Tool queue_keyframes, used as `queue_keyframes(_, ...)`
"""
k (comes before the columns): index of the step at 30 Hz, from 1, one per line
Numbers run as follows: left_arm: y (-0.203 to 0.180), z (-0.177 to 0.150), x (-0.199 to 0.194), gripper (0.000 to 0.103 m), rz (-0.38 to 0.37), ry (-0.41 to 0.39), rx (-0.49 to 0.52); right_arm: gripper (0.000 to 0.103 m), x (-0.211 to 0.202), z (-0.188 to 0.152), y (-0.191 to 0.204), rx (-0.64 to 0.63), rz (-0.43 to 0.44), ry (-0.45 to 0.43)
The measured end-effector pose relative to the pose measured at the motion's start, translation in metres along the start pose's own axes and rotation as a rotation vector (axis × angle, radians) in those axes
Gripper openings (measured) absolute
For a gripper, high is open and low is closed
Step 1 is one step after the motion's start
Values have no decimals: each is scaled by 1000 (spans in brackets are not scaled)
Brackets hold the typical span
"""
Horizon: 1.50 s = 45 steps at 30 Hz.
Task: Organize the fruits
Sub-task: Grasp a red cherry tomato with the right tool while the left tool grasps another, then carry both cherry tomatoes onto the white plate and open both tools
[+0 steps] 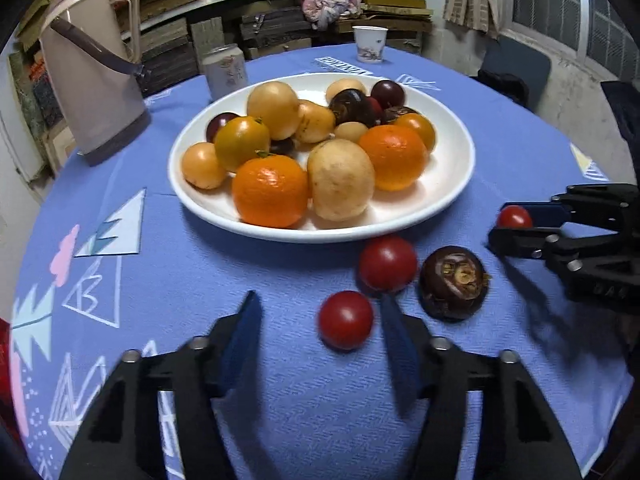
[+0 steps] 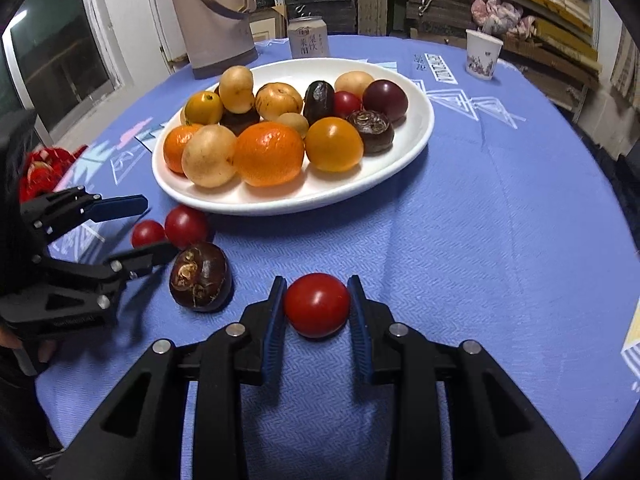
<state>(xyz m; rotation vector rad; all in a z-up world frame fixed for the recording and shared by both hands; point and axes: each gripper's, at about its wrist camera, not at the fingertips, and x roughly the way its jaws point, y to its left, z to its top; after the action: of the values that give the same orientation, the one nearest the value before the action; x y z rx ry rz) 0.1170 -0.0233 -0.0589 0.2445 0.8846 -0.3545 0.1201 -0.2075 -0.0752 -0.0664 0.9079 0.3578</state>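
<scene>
A white plate (image 1: 448, 196) (image 2: 400, 160) holds several fruits: oranges, yellow fruits and dark ones. On the blue cloth in front of it lie two red tomatoes (image 1: 346, 319) (image 1: 387, 263) and a dark brown fruit (image 1: 454, 282) (image 2: 200, 277). My left gripper (image 1: 318, 312) (image 2: 154, 226) is open around the nearer tomato (image 2: 148, 233). My right gripper (image 2: 317, 304) (image 1: 504, 222) is shut on a third red tomato (image 2: 317, 305) (image 1: 515, 217), low over the cloth.
A beige thermos jug (image 1: 90, 84) (image 2: 212, 12), a drink can (image 1: 224, 70) (image 2: 308, 38) and a paper cup (image 1: 370, 43) (image 2: 482, 54) stand behind the plate. Shelves of stacked boards fill the background. A red object (image 2: 44, 168) lies at the table's left edge.
</scene>
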Motion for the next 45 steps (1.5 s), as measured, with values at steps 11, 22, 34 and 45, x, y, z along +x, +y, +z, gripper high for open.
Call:
queue_keyframes(11, -7, -1, -3, 26, -67, -10, 19, 30, -8, -12, 19, -100, -50, -15)
queue_keyframes(22, -4, 2, -9, 26, -131, -41, -9, 30, -24, -13, 4, -41, 72, -63)
queue_keyframes(34, 34, 5, -43, 27, -254, -211, -195, 30, -41, -1, -7, -24, 93, -108)
queue_keyframes(45, 40, 6, -45, 27, -259, -216, -230, 30, -45, 14, 2, -48, 109, -126)
